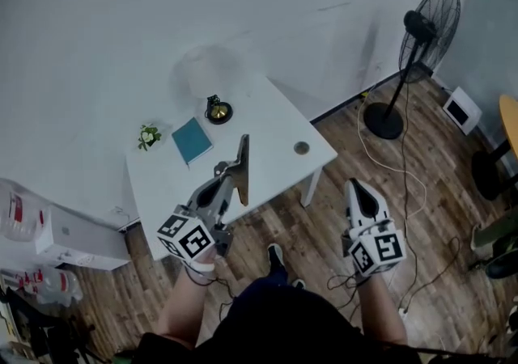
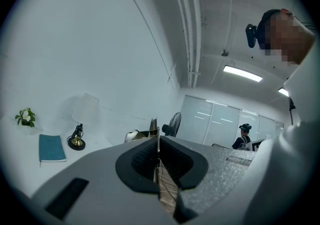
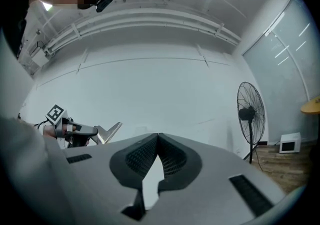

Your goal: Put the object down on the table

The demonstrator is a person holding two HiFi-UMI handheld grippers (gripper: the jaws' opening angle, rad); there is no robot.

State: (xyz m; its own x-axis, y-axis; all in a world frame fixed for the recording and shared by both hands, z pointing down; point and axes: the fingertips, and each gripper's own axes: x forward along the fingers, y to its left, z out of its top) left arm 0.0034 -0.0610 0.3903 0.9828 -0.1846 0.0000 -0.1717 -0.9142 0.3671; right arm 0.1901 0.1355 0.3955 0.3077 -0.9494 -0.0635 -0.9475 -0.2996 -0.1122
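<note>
My left gripper [image 1: 228,180] is shut on a thin, flat metal plate [image 1: 242,167] with a pointed top, held upright over the front part of the white table [image 1: 275,172]. In the left gripper view the plate [image 2: 158,155] shows edge-on, pinched between the ribbed pads. My right gripper [image 1: 359,189] hangs over the wooden floor to the right of the table, shut and empty; in its own view the right gripper [image 3: 158,137] has its tips touching. That view also catches the plate [image 3: 110,131] at the left.
On the table lie a teal book [image 1: 192,141], a small plant [image 1: 147,137], a black and brass ornament [image 1: 218,110] and a small round disc [image 1: 301,147]. A standing fan [image 1: 424,39] and cables are on the floor at right. White boxes [image 1: 69,241] sit at left.
</note>
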